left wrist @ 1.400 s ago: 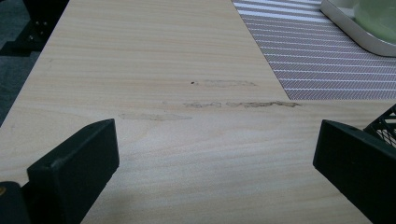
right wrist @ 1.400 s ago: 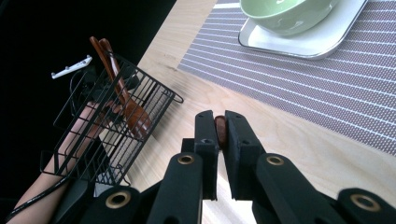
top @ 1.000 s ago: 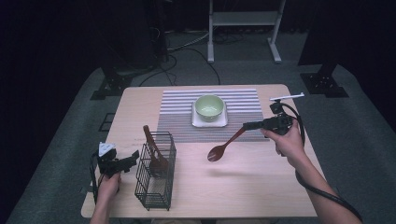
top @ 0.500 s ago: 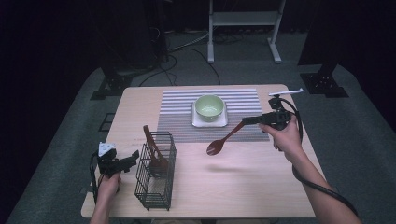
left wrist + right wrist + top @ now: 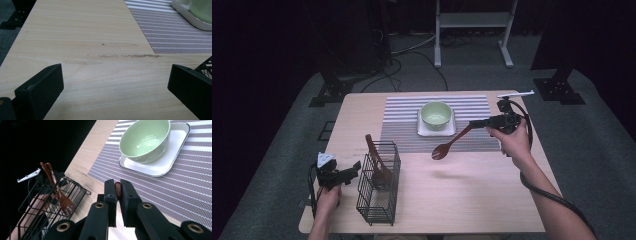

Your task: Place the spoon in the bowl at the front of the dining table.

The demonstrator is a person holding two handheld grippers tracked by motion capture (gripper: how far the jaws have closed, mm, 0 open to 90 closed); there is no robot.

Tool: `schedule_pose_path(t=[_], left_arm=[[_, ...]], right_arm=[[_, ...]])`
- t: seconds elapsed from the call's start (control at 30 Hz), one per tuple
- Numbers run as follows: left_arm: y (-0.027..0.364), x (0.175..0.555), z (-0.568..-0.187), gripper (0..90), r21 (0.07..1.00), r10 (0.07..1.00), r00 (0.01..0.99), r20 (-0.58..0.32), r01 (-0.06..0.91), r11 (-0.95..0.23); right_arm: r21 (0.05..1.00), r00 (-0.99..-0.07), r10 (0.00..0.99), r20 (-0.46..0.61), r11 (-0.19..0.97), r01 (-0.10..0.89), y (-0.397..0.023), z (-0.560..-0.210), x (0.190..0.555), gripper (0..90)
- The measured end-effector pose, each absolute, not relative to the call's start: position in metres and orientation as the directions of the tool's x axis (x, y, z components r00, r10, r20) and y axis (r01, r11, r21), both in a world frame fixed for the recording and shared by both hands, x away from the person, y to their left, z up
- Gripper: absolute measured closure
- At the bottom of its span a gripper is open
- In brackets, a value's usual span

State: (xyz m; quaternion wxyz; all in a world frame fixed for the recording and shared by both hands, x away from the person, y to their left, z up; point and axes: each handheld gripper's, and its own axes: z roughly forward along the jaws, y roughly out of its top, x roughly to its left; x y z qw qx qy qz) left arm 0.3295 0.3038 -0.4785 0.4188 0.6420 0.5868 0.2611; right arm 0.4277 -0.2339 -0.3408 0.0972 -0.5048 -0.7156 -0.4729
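My right gripper [image 5: 475, 124] is shut on the handle of a brown wooden spoon [image 5: 447, 146], held in the air over the near edge of the striped placemat [image 5: 402, 130]. The spoon's bowl hangs down to the left. In the right gripper view the jaws pinch the handle [image 5: 117, 189]. A green bowl [image 5: 435, 114] sits on a white square plate [image 5: 447, 132] on the mat. At the front left a black wire basket [image 5: 379, 200] holds two more wooden spoons [image 5: 377, 162]. My left gripper [image 5: 353, 170] stands open and holds nothing, just left of the basket.
In the left gripper view, bare wooden table [image 5: 82, 37] lies between the wide-apart jaws, with the basket's mesh [image 5: 207, 65] at the right edge. The table's middle and right front [image 5: 472, 200] are bare wood. A black cable [image 5: 557, 197] trails from the right gripper.
My right gripper has lifted the spoon a little and carried it farther from the person, toward the placemat. The left gripper and basket have not moved.
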Motion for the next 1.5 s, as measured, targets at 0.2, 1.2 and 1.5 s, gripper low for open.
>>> schedule_pose_path(t=[0.2, 1.2, 1.5], left_arm=[[0.304, 0.329, -0.478, 0.0, 0.844, 0.972, 0.176, -0.154, 0.535, 0.037], [0.305, 0.329, -0.479, 0.0, 0.844, 0.971, 0.174, -0.161, 0.534, 0.045], [0.305, 0.329, -0.478, 0.0, 0.844, 0.971, 0.175, -0.163, 0.534, 0.045]], right_arm=[[0.581, -0.459, 0.646, 0.61, 0.03, 0.814, -0.234, -0.339, 0.435, 83.5], [0.603, -0.437, 0.685, 0.583, -0.004, 0.798, -0.224, -0.323, 0.456, 83.5], [0.607, -0.415, 0.7, 0.581, -0.033, 0.794, -0.224, -0.319, 0.464, 83.5]])
